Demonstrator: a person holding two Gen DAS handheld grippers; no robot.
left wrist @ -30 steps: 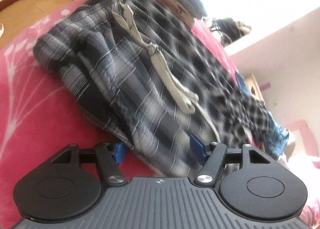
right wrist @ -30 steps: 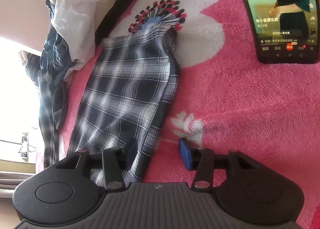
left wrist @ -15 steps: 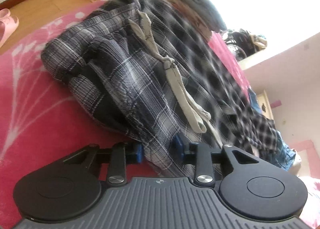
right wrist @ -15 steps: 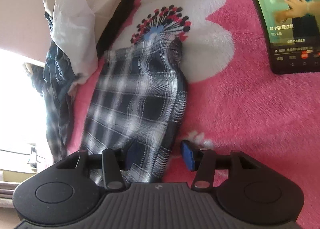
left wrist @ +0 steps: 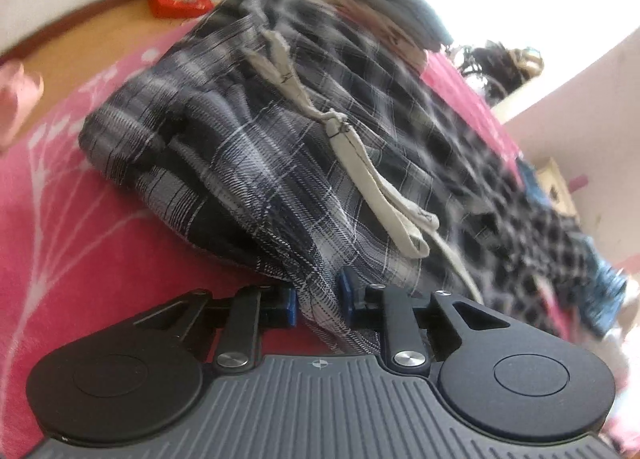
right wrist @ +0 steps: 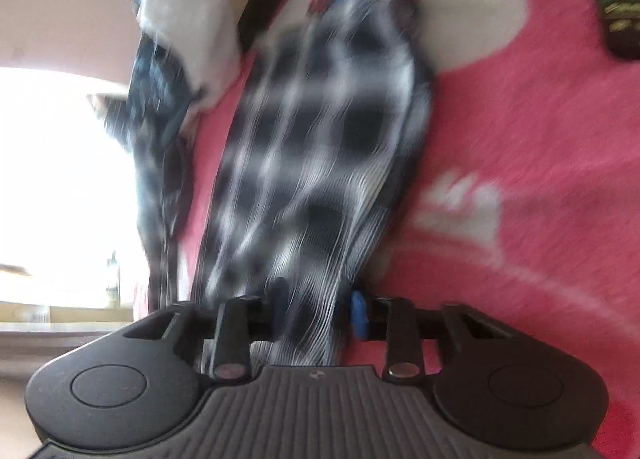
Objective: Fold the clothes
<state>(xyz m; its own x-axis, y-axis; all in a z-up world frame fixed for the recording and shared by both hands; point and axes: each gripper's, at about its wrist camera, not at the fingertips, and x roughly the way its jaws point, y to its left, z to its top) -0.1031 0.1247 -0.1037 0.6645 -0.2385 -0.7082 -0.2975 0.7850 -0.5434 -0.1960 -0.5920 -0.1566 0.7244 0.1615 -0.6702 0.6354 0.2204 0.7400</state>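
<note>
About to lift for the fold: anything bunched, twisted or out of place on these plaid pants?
The waist end of the plaid pants is bunched in folds, and the cream drawstring trails loose across the top. Nothing looks damaged.

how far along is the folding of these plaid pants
Early. Done: a grey folded stack already sits at the far end of the pink blanket. In hand: the plaid pants lie stretched out, and both grippers are closing on them, the left gripper on the edge near the drawstring, the right gripper at the leg end. Left: no fold shows yet, and more crumpled clothes wait beside them.
</note>
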